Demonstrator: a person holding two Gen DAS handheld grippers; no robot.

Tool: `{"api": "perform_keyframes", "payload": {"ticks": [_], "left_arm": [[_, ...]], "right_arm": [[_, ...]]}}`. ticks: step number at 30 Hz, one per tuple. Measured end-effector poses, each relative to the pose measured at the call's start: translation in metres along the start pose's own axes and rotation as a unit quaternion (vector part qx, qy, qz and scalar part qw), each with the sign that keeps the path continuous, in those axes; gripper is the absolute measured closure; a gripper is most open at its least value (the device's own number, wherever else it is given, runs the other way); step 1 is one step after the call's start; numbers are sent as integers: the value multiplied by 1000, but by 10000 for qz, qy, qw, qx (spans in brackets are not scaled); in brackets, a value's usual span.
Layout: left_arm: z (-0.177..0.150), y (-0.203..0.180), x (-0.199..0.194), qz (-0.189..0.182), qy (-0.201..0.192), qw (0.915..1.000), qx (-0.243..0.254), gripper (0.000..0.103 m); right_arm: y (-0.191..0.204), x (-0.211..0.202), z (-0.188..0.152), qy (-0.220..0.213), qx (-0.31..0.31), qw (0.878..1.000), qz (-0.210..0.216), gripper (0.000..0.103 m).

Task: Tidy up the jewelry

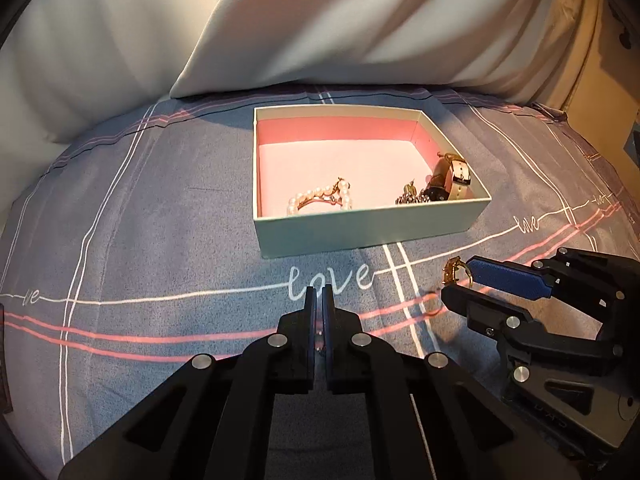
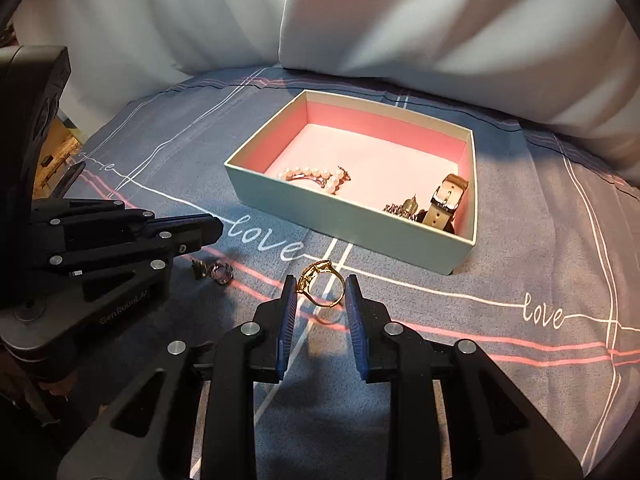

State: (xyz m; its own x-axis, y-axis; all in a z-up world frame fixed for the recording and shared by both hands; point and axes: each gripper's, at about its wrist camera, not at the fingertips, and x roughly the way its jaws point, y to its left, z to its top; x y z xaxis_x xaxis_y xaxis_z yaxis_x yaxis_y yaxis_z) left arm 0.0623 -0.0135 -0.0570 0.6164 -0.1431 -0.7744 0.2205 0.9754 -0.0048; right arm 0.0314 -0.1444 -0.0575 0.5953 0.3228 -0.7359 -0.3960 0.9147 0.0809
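Here, in the left wrist view, the left gripper (image 1: pixel 319 294) hovered low over the sheet (image 1: pixel 160 240), its two blue-padded fingers pressed nearly together with nothing between them. Ahead of it sat the box (image 1: pixel 360 228), pale outside and pink inside, open at the top. A pearl bracelet (image 1: pixel 320 199) lay near the box's front wall, left of centre, and a watch (image 1: pixel 454 178) leaned in the front right corner with a dark beaded piece (image 1: pixel 412 197) just beside it. To the right, the right gripper (image 1: pixel 460 286) reached in from the edge of the view, a gold ring (image 1: pixel 454 270) caught at its fingertips, clear of the sheet and short of the box. Pillows (image 1: pixel 320 20) stood behind the box.

In the right wrist view, the right gripper (image 2: pixel 321 292) was clamped on the ring (image 2: pixel 322 284), which spanned the gap between the blue pads (image 2: pixel 289 320) and stood upright, its ornate top toward the left pad. The box (image 2: pixel 352 216) lay ahead and slightly right, well apart from the ring, holding the bracelet (image 2: pixel 316 176), the watch (image 2: pixel 444 200) and the beaded piece (image 2: pixel 400 208). The left gripper (image 2: pixel 214 226) lay at the left, its fingers closed and empty. Just below its tip, two small earrings (image 2: pixel 212 271) rested on the sheet (image 2: pixel 500 240), one dark, one pinkish
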Motion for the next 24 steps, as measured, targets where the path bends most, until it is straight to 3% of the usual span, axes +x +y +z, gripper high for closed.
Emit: {"api": "perform_keyframes", "payload": {"ticks": [8, 13, 24], "left_arm": [[71, -6, -8, -102, -472, 9988, 43, 100], [99, -4, -8, -184, -592, 9980, -114, 100], [113, -3, 24, -189, -304, 9987, -356, 100]], "right_arm": [[-18, -21, 65, -524, 15, 9982, -293, 77], [-30, -22, 93, -632, 79, 9971, -407, 77], [-46, 20, 106, -177, 196, 9981, -563, 77]]}}
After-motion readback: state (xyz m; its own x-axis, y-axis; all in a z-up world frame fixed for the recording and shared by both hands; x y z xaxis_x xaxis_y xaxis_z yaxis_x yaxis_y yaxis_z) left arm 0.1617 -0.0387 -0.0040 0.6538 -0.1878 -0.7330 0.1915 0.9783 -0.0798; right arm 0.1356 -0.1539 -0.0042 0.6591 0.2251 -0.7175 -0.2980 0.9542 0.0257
